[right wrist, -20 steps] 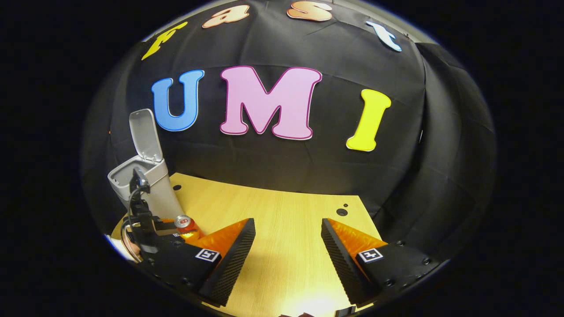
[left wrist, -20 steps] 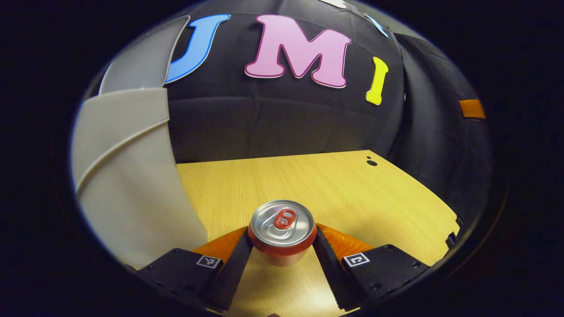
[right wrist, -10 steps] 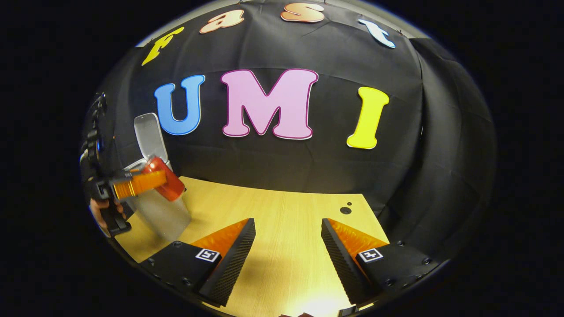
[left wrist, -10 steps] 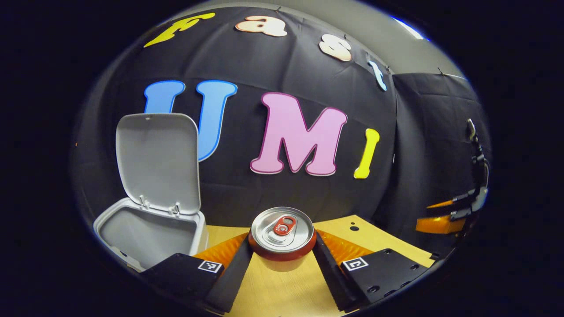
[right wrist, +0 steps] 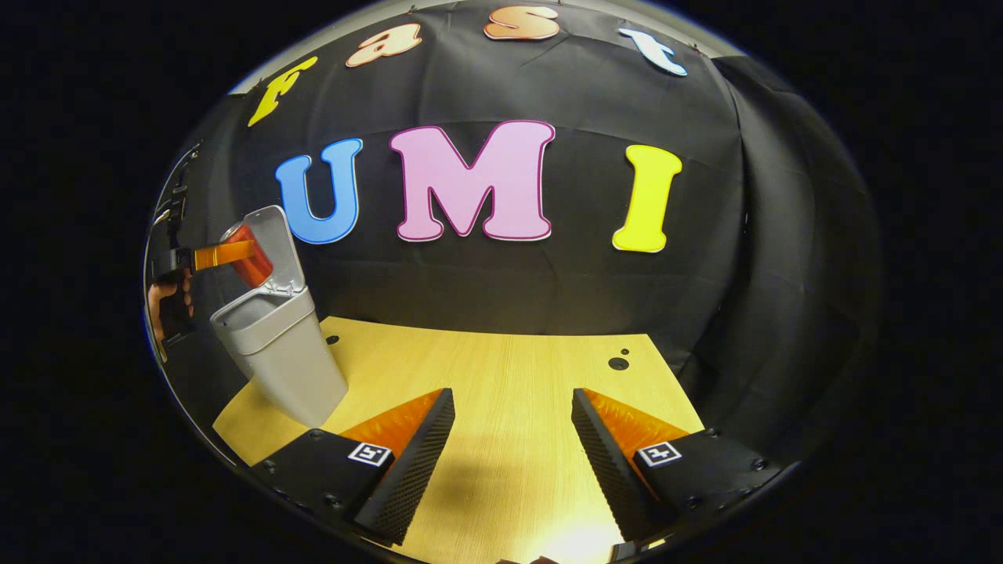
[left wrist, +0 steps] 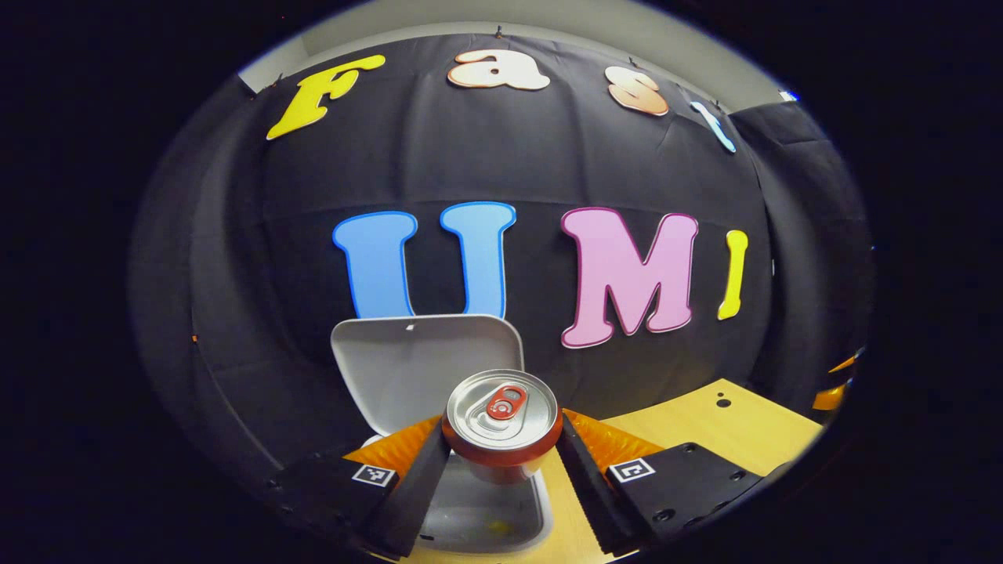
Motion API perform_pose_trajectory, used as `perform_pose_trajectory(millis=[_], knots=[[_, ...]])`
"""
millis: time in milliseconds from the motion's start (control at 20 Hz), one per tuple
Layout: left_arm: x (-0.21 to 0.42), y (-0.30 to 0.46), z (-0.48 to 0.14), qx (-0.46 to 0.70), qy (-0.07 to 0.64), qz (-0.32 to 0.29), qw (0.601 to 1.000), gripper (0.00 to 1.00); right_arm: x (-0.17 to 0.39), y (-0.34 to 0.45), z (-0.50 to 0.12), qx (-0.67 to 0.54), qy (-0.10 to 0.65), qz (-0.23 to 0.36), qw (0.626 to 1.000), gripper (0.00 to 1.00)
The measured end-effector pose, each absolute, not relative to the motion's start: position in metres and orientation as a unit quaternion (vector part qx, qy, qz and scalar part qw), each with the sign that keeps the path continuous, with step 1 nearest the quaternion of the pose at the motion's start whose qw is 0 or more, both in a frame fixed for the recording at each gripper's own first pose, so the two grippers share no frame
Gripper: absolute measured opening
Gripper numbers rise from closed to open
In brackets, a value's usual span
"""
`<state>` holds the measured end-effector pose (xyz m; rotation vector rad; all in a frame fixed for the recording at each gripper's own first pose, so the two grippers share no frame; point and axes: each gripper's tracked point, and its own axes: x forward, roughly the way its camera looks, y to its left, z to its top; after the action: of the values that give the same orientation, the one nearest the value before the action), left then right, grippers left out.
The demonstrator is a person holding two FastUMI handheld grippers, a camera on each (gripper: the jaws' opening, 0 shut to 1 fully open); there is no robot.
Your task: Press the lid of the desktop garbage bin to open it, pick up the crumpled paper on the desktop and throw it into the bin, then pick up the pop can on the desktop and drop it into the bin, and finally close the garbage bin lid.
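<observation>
The table [right wrist: 501, 376] runs wood-toned from the centre of the right gripper view toward 6 o'clock, bare except for the garbage bin [right wrist: 286, 356] at its 9 o'clock edge and some small dark holes [right wrist: 618, 363] toward 3 o'clock. The bin stands with its lid [right wrist: 270, 244] swung up and back against the booth wall, which leaves the mouth free from above.

In the left gripper view the lid [left wrist: 415, 364] rises at 12 o'clock behind the pop can [left wrist: 501, 419], and the bin's open cavity [left wrist: 482, 517] lies at 6 o'clock directly beneath it. The can is held upright, top facing the camera, so that it should fall base first into the opening. The left hand-held gripper [left wrist: 501, 462] is clamped on the can, one finger pressing each side of its body below the rim.

From the right gripper view the same can [right wrist: 249, 252] hangs above the bin's mouth at 9 o'clock, just in front of the raised lid, with a person's hand [right wrist: 163, 301] behind it on the gripper handle.

The right hand-held gripper [right wrist: 509, 439] waits low over the table at 6 o'clock, fingers apart and holding nothing, well away from the bin.

Nothing appears to block the drop; the raised lid is the nearest thing the can could strike. I cannot tell whether the crumpled paper lies inside; only a faint pale speck shows on the bin floor.
</observation>
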<state>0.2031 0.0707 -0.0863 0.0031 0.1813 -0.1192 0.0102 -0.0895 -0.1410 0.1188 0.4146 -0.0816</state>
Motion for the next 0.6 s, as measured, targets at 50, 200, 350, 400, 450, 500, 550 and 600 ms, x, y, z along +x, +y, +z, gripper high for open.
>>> perform_pose_trajectory(millis=[50, 200, 350, 400, 450, 500, 550, 600], knots=[[0.204, 0.073, -0.09, -0.001, 0.103, -0.057, 0.993, 0.83, 0.01, -0.089, -0.143, 0.062, 0.206, -0.04, 0.976, 0.97], [0.204, 0.092, -0.118, -0.011, 0.139, -0.037, 0.99, 0.83, 0.007, -0.087, -0.145, 0.057, 0.205, -0.037, 0.976, 0.97], [0.203, 0.096, -0.138, -0.027, 0.162, -0.032, 0.986, 0.84, 0.007, -0.089, -0.143, 0.035, 0.203, -0.034, 0.978, 0.97], [0.206, 0.1, -0.144, -0.023, 0.165, -0.028, 0.986, 0.84, 0.007, -0.088, -0.141, 0.034, 0.202, -0.033, 0.978, 0.97], [0.208, 0.105, -0.15, -0.019, 0.173, -0.022, 0.984, 0.85, 0.007, -0.088, -0.141, 0.035, 0.201, -0.033, 0.978, 0.98], [0.208, 0.11, -0.156, -0.018, 0.179, -0.017, 0.983, 0.85, 0.007, -0.087, -0.14, 0.037, 0.201, -0.032, 0.978, 0.98], [0.209, 0.113, -0.161, -0.019, 0.186, -0.014, 0.982, 0.86, 0.006, -0.086, -0.141, 0.038, 0.201, -0.032, 0.978, 0.98], [0.21, 0.12, -0.163, -0.019, 0.186, 0.0, 0.982, 0.87, 0.005, -0.084, -0.142, 0.038, 0.202, -0.032, 0.978, 0.98]])
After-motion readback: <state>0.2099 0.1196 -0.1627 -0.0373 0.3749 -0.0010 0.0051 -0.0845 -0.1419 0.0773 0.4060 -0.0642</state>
